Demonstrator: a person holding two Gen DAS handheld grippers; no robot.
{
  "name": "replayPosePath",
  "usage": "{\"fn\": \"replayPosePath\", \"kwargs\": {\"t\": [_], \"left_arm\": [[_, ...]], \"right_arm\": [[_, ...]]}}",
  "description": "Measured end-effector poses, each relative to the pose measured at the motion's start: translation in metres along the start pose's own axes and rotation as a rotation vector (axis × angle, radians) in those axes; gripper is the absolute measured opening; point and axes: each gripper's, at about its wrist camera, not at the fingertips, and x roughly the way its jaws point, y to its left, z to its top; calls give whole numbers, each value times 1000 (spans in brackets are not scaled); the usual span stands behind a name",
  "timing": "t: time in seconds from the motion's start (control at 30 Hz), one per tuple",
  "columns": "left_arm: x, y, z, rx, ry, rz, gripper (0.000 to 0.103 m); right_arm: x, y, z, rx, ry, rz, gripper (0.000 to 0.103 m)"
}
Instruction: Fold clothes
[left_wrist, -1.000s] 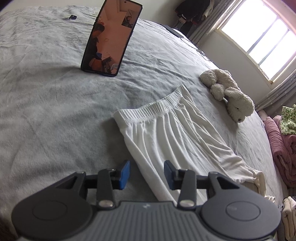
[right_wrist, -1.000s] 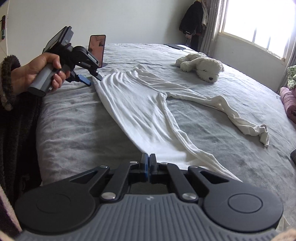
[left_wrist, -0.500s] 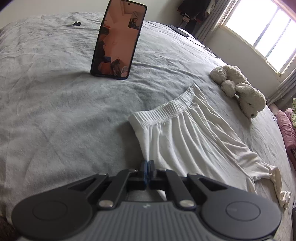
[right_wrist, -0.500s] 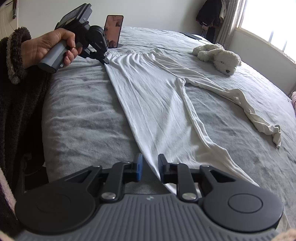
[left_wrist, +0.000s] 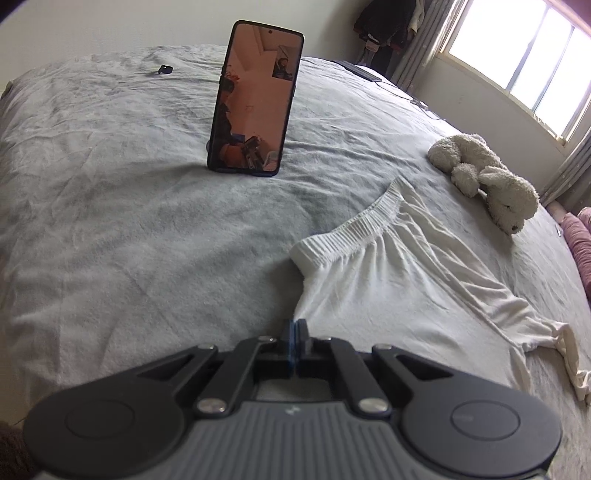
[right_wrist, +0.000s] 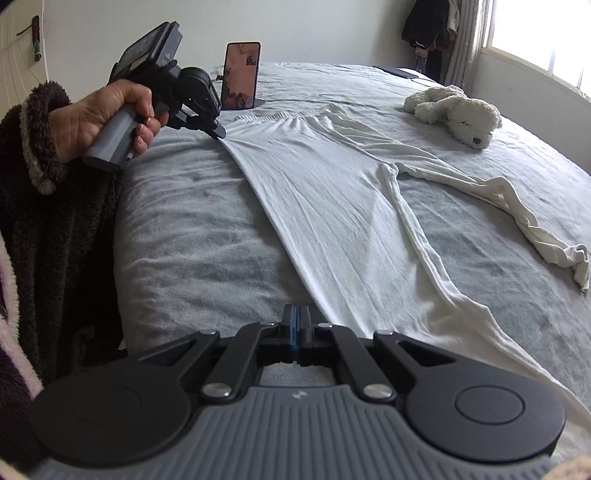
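Right wrist view, sweeping from the left: a hand (right_wrist: 107, 118) in a dark fuzzy sleeve holds the left gripper (right_wrist: 220, 133), jaws pinched onto the near side edge of the white pants (right_wrist: 332, 206), just below the waistband. Those pants lie spread across the grey bed (right_wrist: 192, 236), legs trailing off rightward. A phone (right_wrist: 241, 75) stands upright behind the waistband, and a white plush dog (right_wrist: 454, 110) lies further right (near the window). Down front, the right gripper (right_wrist: 295, 332) is closed at the pants' near edge; whether it grips fabric, I cannot tell.
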Motion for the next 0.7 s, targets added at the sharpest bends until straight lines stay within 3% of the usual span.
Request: {"fn": "replayPosePath", "kwargs": {"t": [0.17,0.23,0.27,0.33,0.4,0.43,0.6,0.7], "left_arm": [[-3,-3,-2,40,-6,13,2],[-7,-5,-4,57,-18,0,11],[-9,-7,-4,66,-24,-7,13],[-13,-9,-6,83,-36,-20,32],[-17,-12,-7,100,-49,-33,39],[-20,-13,-8,109,-55,-39,41],[-30,-19,-12,151,-86,-72,53],[-34,-42,-23,272,-92,-129,57]], "right_arm": [[3,-1,-1,8,10,-22,0],[3,-5,-1,21,4,-43,2],[3,-6,-1,28,1,-53,13],[3,-10,-2,42,-5,-74,18],[-4,-19,-2,94,-41,-96,41],[-8,-23,-2,123,-60,-113,44],[-29,-51,-24,304,-63,-257,44],[-41,-68,-38,414,-62,-345,44]]}}
